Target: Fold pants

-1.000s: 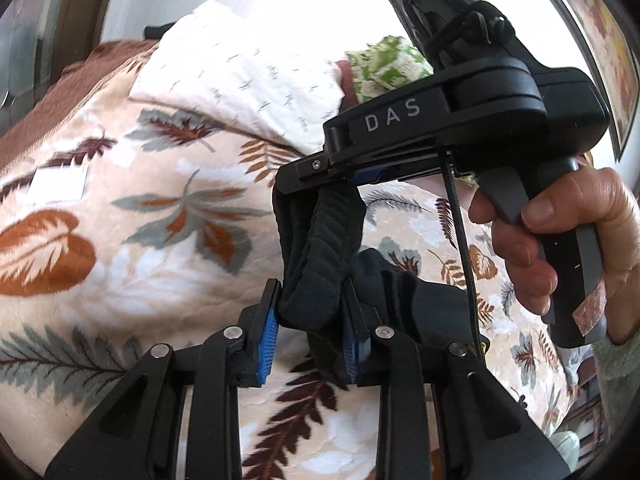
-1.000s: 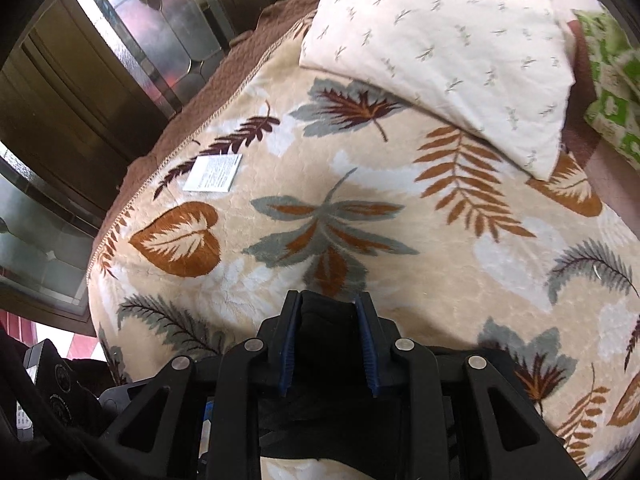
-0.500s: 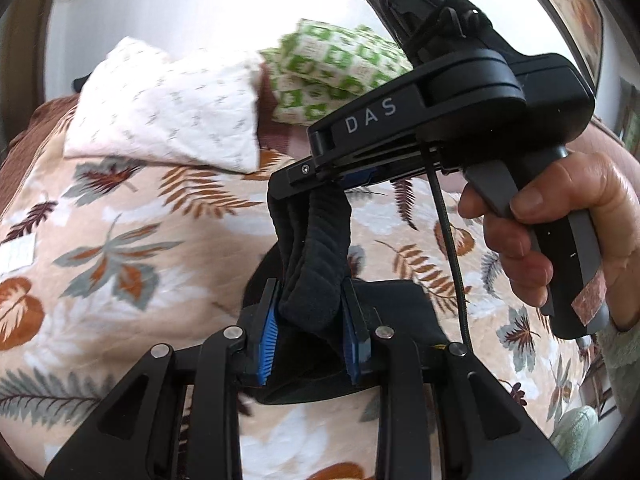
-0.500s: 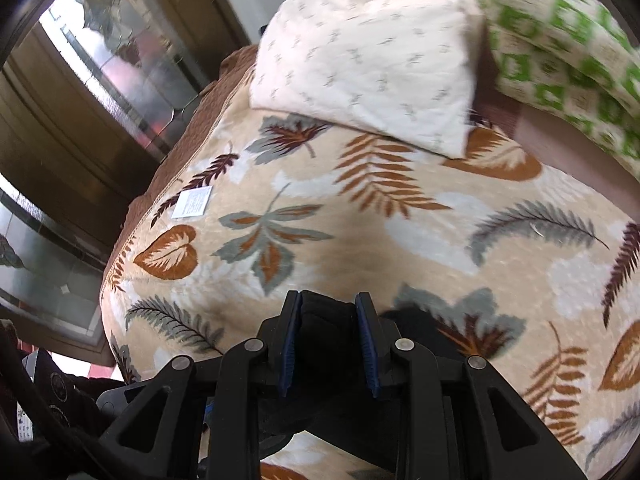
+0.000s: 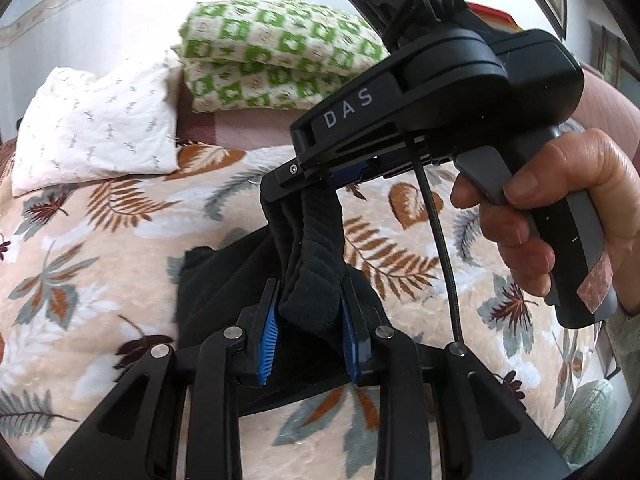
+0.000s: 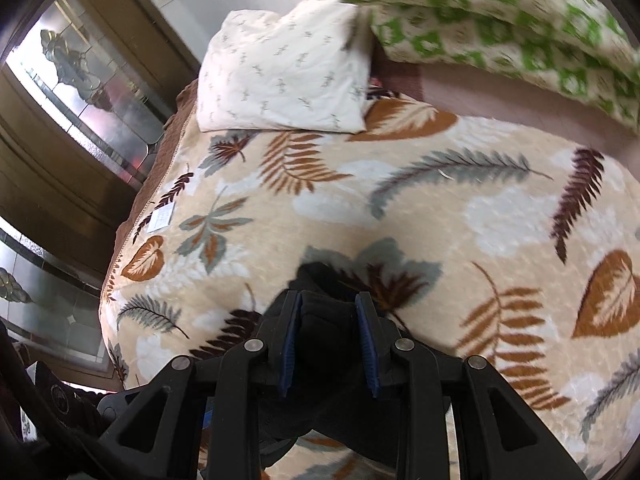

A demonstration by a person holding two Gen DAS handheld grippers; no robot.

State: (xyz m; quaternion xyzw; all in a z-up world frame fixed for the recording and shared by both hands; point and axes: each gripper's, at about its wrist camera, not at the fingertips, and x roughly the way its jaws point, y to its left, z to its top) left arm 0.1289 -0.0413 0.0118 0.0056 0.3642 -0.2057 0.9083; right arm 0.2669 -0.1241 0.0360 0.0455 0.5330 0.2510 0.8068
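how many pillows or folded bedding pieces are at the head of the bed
2: a white pillow at the far left of the leaf-print blanket, and a folded green-and-white checked quilt to its right, lying on the brown cover. More could be hidden behind the right gripper.

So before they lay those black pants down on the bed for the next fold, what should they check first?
1. Left tongs clamped on the pants: ok.
2. Right tongs clamped on the same waistband: ok.
3. Cloth slack between the two tongs, not strained: ok.
4. Leaf blanket free of clutter where the pants would land: ok.
5. White pillow and green folded blanket apart from that spot: ok.
6. Pant legs hanging straight, not twisted: cannot tell, mostly hidden below the tongs.
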